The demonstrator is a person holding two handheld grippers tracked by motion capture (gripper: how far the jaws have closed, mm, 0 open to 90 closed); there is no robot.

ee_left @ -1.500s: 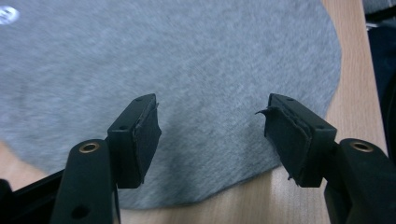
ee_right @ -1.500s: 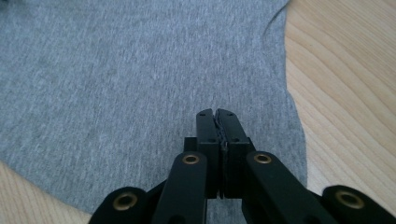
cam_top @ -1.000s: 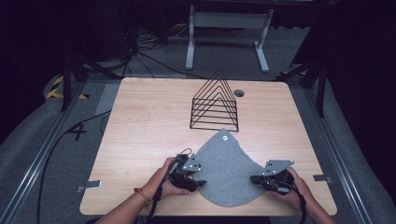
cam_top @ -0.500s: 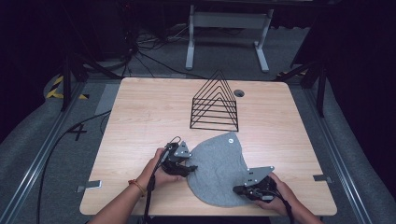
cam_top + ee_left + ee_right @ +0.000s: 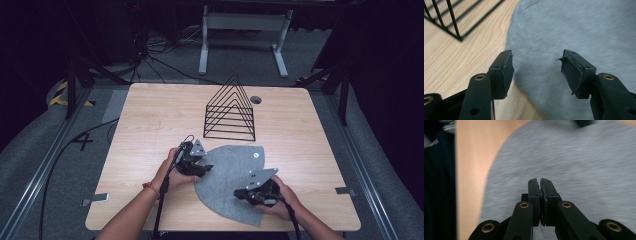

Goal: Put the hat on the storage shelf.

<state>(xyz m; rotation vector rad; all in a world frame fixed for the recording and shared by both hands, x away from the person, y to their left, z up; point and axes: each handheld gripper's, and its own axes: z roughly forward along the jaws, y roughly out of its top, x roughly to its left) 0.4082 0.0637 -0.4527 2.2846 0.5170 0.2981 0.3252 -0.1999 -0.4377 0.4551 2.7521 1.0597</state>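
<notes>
The left tool point(image 5: 535, 72), jaws spread, hovers at the left edge of the grey cloth point(image 5: 235, 175), which lies flat on the counter point(image 5: 150, 115) just in front of the wire rack point(image 5: 231, 111). The right tool point(image 5: 540, 192), jaws pressed together, sits over the cloth's near part; whether it pinches fabric is unclear. To grip well, the left should straddle the hem low before it pinches.

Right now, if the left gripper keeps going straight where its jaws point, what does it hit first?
Probably the grey felt mat: the left gripper, jaws open, points at its edge. The black wire rack lies off to one side.
</notes>
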